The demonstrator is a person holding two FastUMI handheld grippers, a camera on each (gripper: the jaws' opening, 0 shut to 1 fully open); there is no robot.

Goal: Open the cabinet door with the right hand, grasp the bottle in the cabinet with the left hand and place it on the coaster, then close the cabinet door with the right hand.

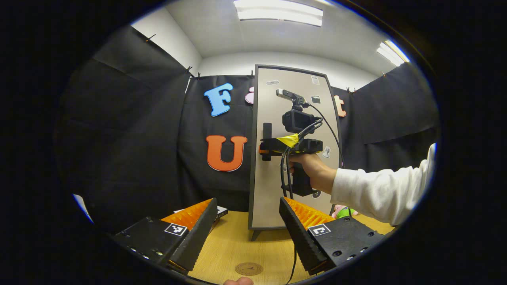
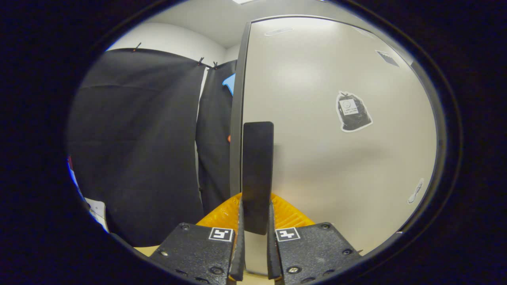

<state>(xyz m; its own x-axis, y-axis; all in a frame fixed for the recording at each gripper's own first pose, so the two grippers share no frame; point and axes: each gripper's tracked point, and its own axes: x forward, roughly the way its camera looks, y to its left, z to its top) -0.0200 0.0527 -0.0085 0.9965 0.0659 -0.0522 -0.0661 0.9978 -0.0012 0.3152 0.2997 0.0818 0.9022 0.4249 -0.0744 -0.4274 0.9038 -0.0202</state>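
A tall cabinet stands on the wooden table (image 1: 233,245), its beige door (image 1: 277,190) (image 2: 317,150) framed in dark trim and seemingly flush with that frame. The door's black vertical handle (image 1: 267,138) (image 2: 257,166) sits near its left edge. My right gripper (image 2: 255,223) (image 1: 266,151), held by a hand in a white sleeve (image 1: 376,194), is shut on this handle, one finger on each side. My left gripper (image 1: 248,202) hangs open over the table in front of the cabinet, holding nothing. A round brown coaster (image 1: 248,268) lies on the table just below it. The bottle is hidden.
A small pink and green object (image 1: 344,211) lies on the table right of the cabinet. A flat box (image 1: 220,211) rests left of the cabinet's foot. A black cable (image 1: 294,257) trails down across the table. Black cloth walls close the booth.
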